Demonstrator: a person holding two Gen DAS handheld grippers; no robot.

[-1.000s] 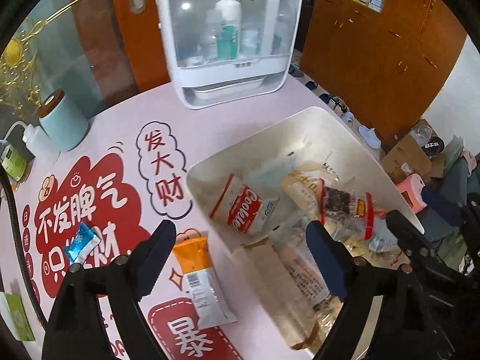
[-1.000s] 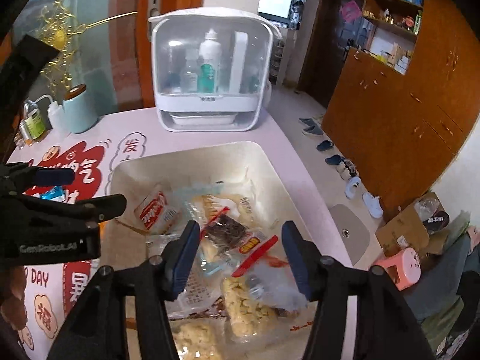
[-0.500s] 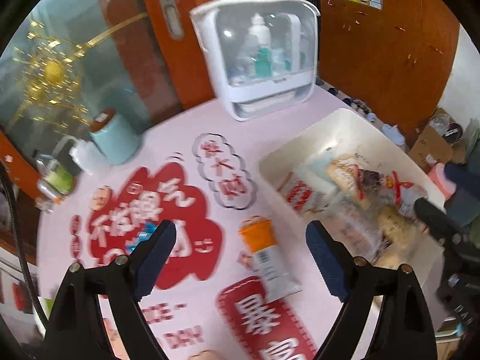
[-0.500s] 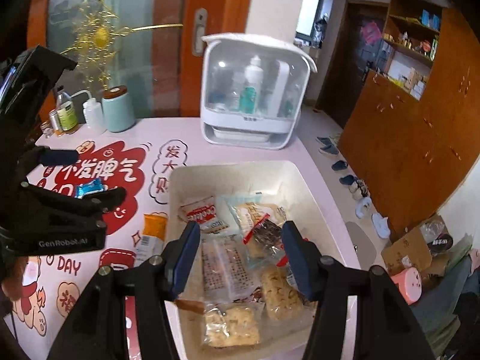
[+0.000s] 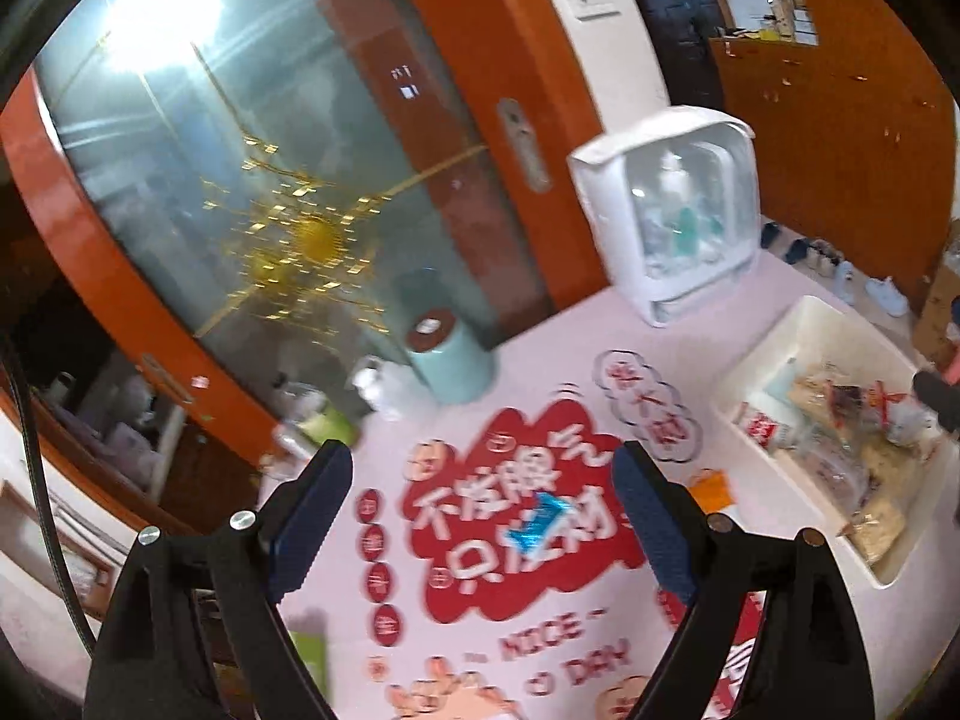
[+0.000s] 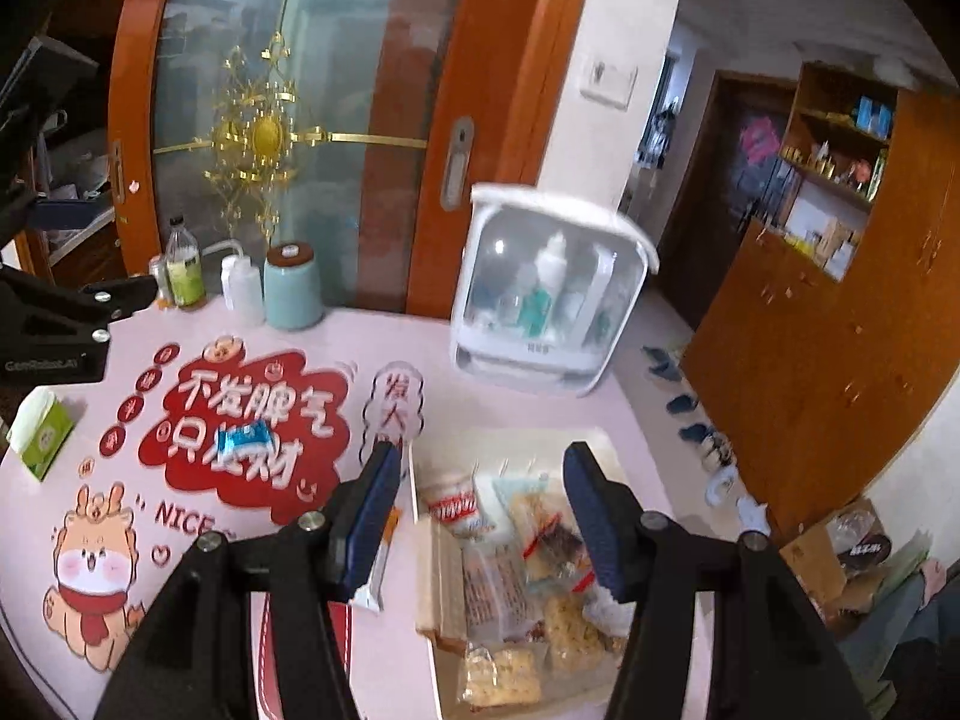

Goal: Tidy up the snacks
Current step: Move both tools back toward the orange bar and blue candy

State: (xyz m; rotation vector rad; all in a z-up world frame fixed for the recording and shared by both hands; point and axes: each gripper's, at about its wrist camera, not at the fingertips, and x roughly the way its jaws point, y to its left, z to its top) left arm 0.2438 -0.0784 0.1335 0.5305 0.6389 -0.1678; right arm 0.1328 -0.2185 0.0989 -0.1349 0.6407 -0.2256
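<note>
A cream bin (image 5: 804, 330) (image 6: 420, 468) at the right of the pink table holds several snack packs. A small blue packet (image 5: 534, 522) (image 6: 243, 438) lies on the red printed patch of the table. An orange-and-white packet (image 5: 711, 489) (image 6: 378, 564) lies beside the bin's left wall. My left gripper (image 5: 480, 510) is open and empty, raised above the table with the blue packet between its fingers in view. My right gripper (image 6: 480, 510) is open and empty above the bin's near left part.
A white cosmetics case (image 5: 678, 210) (image 6: 552, 294) stands at the back. A teal canister (image 5: 450, 354) (image 6: 294, 288), a white squeeze bottle (image 6: 240, 294) and a green-labelled bottle (image 6: 183, 270) stand along the back left. A green tissue pack (image 6: 42, 432) lies at the table's left edge.
Both grippers have pulled up and back from the bin. The left view has swung left from the bin to the red patch and blue packet. Both stay open.
</note>
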